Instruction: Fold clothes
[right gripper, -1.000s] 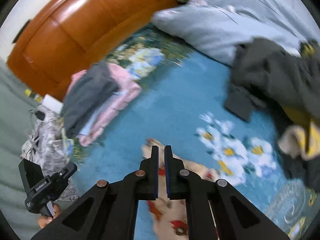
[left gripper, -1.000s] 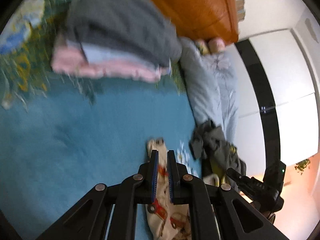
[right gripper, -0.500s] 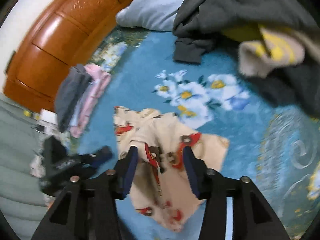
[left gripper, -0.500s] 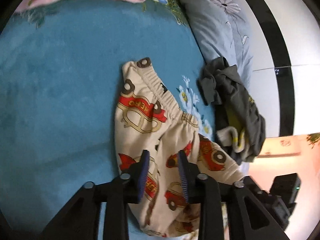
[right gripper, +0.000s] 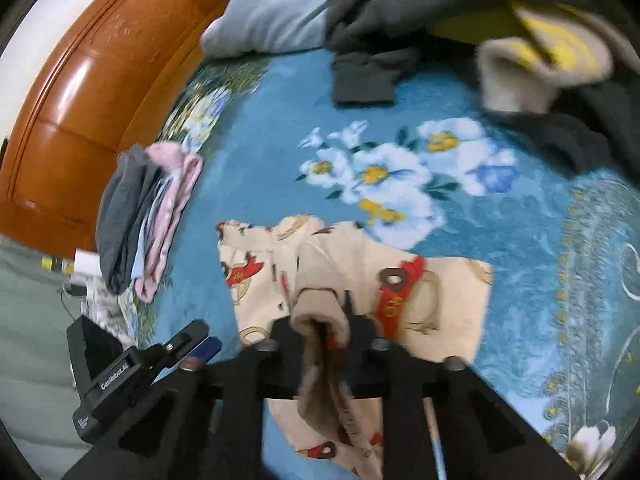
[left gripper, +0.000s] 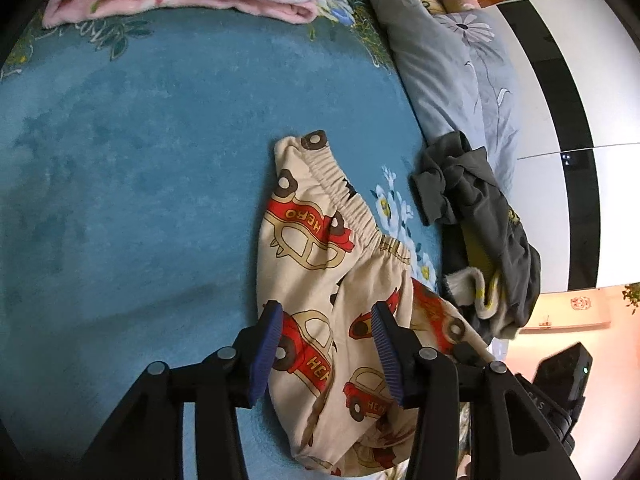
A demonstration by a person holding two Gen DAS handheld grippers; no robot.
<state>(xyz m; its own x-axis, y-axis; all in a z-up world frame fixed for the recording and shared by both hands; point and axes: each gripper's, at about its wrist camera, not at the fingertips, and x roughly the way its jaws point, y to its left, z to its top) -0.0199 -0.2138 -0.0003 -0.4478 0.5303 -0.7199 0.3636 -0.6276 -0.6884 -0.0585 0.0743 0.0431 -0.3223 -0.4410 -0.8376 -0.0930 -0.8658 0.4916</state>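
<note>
Right, the cream car-print shorts (left gripper: 320, 264) lie spread on the blue floral blanket (left gripper: 140, 160). The left gripper (left gripper: 326, 346) is spread wide, its ribbed blue pads straddling one leg without pinching it. The right gripper (right gripper: 326, 330) has closed on a bunched fold of the shorts, cloth spilling between its fingers.

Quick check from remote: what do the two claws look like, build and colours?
Both are matte black linkage frames with round silver-grey pivot pins. The left claw has ribbed blue pads. Seen from the right wrist, its body carries a white printed label. The right claw has the same black frame.
</note>
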